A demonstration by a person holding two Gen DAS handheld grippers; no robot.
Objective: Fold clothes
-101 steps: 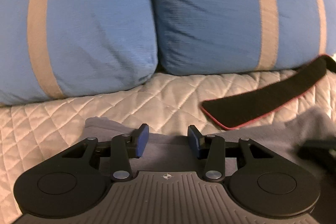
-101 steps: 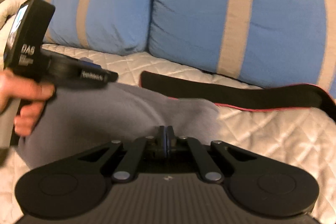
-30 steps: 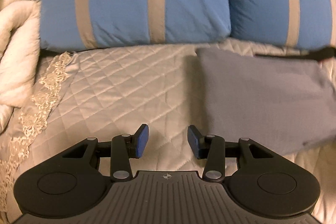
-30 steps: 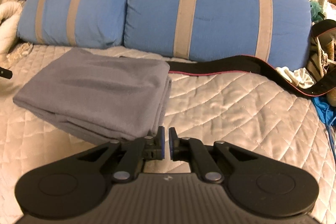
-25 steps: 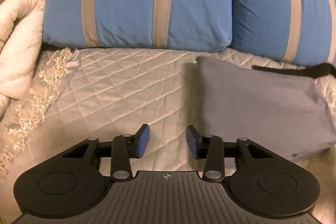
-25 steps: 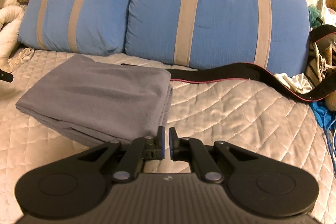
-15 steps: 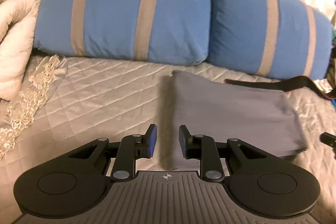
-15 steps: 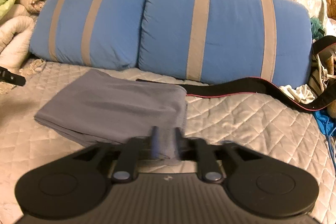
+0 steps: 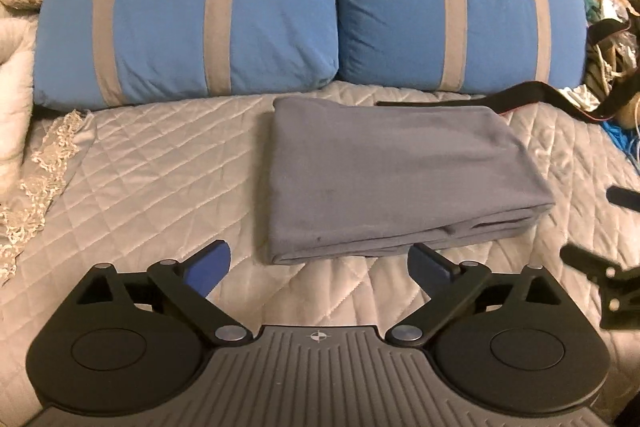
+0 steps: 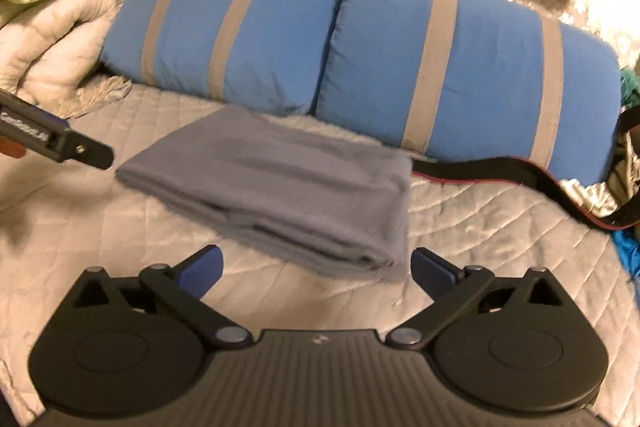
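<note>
Hovering both my claws spread wide and empty just near of the folded grey garment (image 9: 384,179).

My left gripper (image 9: 318,267) and right gripper (image 10: 316,269) hold nothing, their blue pads apart from the cloth. It lies flat on the quilted bedspread (image 9: 152,167), stacked edges toward me, with two blue striped pillows (image 9: 192,11) at its far side and a black strap (image 10: 520,171) trailing off right.
</note>
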